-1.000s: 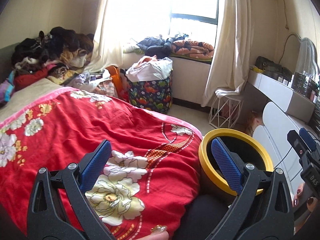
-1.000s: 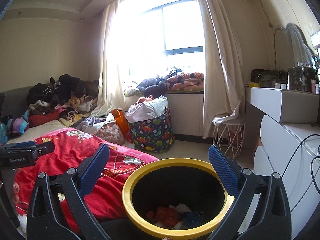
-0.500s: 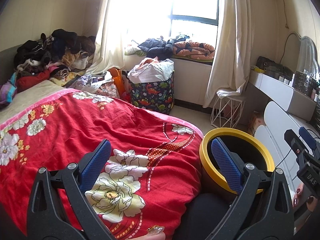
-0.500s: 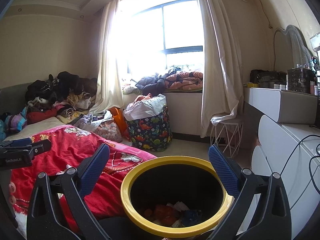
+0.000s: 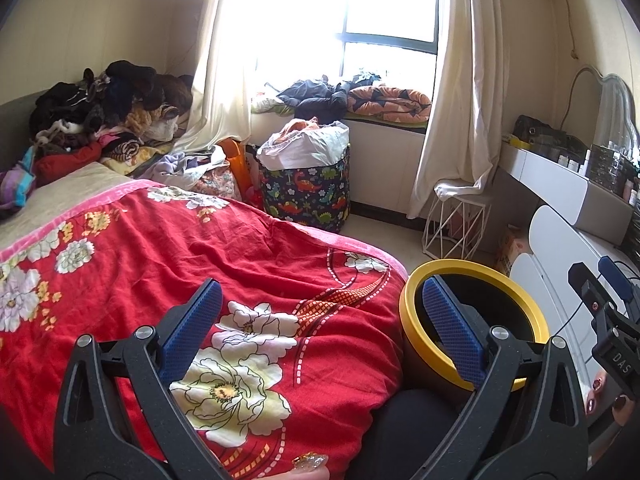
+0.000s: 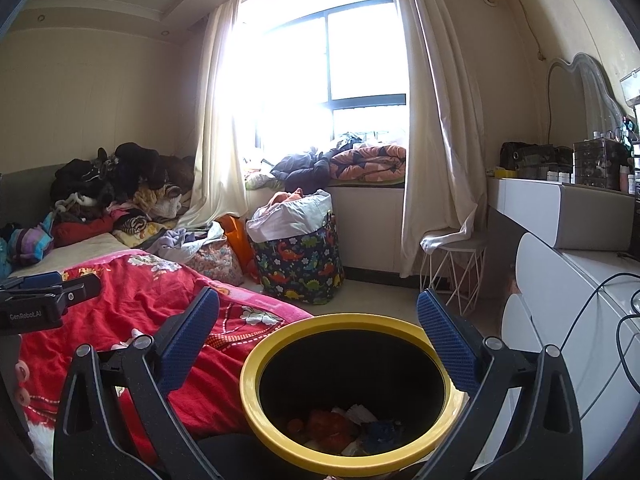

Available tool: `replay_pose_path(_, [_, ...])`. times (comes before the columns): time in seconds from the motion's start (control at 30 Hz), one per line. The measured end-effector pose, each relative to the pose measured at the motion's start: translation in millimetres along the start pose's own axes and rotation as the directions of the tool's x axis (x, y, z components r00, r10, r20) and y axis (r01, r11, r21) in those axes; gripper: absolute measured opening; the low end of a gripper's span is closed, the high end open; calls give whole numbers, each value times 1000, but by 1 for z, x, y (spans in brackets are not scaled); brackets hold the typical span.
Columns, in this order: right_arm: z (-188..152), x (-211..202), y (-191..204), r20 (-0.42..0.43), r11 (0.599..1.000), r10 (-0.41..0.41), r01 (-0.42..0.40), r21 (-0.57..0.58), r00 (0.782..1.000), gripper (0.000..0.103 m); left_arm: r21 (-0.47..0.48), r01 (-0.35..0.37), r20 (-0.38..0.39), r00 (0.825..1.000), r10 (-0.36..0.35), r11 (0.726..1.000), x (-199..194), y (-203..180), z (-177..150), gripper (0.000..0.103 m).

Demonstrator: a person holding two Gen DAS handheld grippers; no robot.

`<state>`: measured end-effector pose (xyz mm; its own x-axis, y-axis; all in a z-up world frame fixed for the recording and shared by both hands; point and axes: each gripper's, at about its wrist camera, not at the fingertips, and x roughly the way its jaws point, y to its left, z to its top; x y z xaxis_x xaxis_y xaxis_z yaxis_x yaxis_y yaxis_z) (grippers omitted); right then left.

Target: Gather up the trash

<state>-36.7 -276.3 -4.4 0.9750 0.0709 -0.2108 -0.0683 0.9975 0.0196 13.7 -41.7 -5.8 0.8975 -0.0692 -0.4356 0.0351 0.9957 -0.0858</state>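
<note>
A black trash bin with a yellow rim [image 6: 280, 432] stands beside the bed; it also shows in the left wrist view [image 5: 472, 268]. Inside lie several scraps of trash [image 6: 344, 424], red, white and blue. My right gripper [image 6: 318, 316] is open and empty, held just above the bin's mouth. My left gripper [image 5: 320, 304] is open and empty above the red floral bedspread [image 5: 200, 248], left of the bin. I see the right gripper's body at the right edge of the left wrist view [image 5: 608, 320].
A dinosaur-print laundry basket [image 5: 306, 196] full of clothes stands by the window. Clothes are piled at the bed's head [image 5: 104, 112]. A white wire stool [image 5: 456, 220] and a white dresser [image 6: 568, 280] with cables stand on the right.
Both views shifted slightly; the right gripper has dropped a little nearer the bin. Both grippers stay open and empty.
</note>
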Motion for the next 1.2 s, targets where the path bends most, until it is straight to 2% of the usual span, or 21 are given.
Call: replay_pose_path(1.2, [0,1,-2,1,1000,-3,3,-1,1000,97,10,-9,-6,1000,9,1000,0,-1,3,92])
